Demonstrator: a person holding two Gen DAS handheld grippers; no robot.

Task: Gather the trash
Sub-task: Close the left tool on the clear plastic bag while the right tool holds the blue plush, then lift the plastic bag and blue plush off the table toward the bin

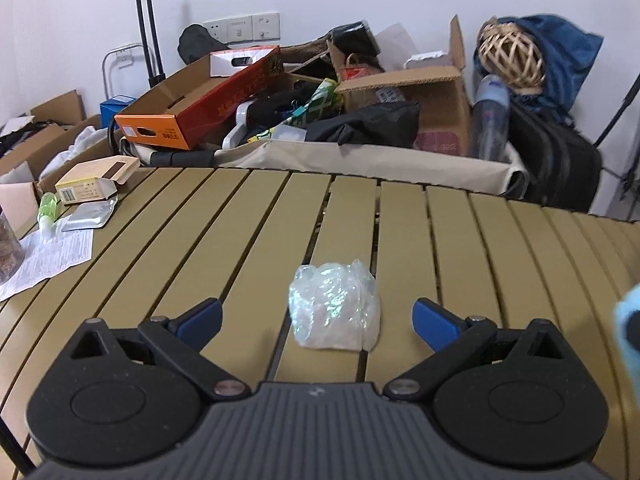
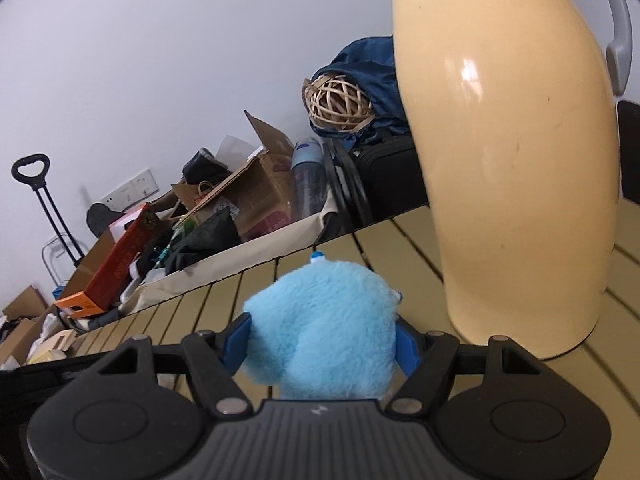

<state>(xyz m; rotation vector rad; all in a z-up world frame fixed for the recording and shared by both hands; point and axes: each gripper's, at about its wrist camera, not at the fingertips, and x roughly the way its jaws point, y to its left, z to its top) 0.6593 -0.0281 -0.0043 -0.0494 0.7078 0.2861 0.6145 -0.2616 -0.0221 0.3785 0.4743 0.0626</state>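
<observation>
A crumpled wad of clear plastic wrap (image 1: 335, 306) lies on the tan slatted table (image 1: 224, 232). My left gripper (image 1: 318, 320) stands open around it, one blue pad on each side with a gap to the wrap on both. In the right wrist view, my right gripper (image 2: 323, 340) is shut on a fluffy light-blue plush toy (image 2: 324, 328), blue pads pressed into its sides, held just above the table (image 2: 224, 300). A corner of that plush (image 1: 628, 320) shows at the right edge of the left wrist view.
A tall cream thermos jug (image 2: 508, 160) stands on the table close to the right of the plush. At the table's left lie a small box (image 1: 94, 180), a foil pouch (image 1: 90, 214), a green tube (image 1: 47, 208) and a printed leaflet (image 1: 48, 260). Behind the table a bin (image 1: 360, 160) holds cardboard boxes and clutter.
</observation>
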